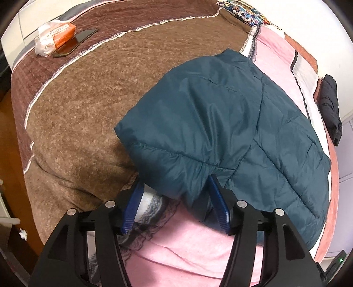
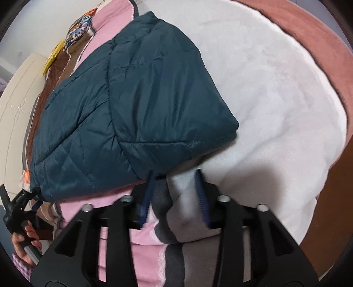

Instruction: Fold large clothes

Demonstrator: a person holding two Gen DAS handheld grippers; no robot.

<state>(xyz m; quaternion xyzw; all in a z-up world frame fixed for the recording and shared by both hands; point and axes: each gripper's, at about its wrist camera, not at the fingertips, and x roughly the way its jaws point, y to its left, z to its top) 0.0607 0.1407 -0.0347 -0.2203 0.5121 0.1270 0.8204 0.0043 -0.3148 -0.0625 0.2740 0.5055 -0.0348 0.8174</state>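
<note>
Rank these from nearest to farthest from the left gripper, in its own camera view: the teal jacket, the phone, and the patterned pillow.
1. Teal jacket: its hem lies right at the left gripper.
2. Phone: far upper left, on the brown blanket, beside a tissue pack.
3. Patterned pillow: top edge, about as far; too close to call.

Cream carved wardrobe door (image 2: pixel 15 106) beside bed (image 1: pixel 72 114).

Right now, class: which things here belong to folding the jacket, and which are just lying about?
Job: jacket; left claw; right claw.
Lying about: phone; tissue pack; dark garment; patterned pillow.
</note>
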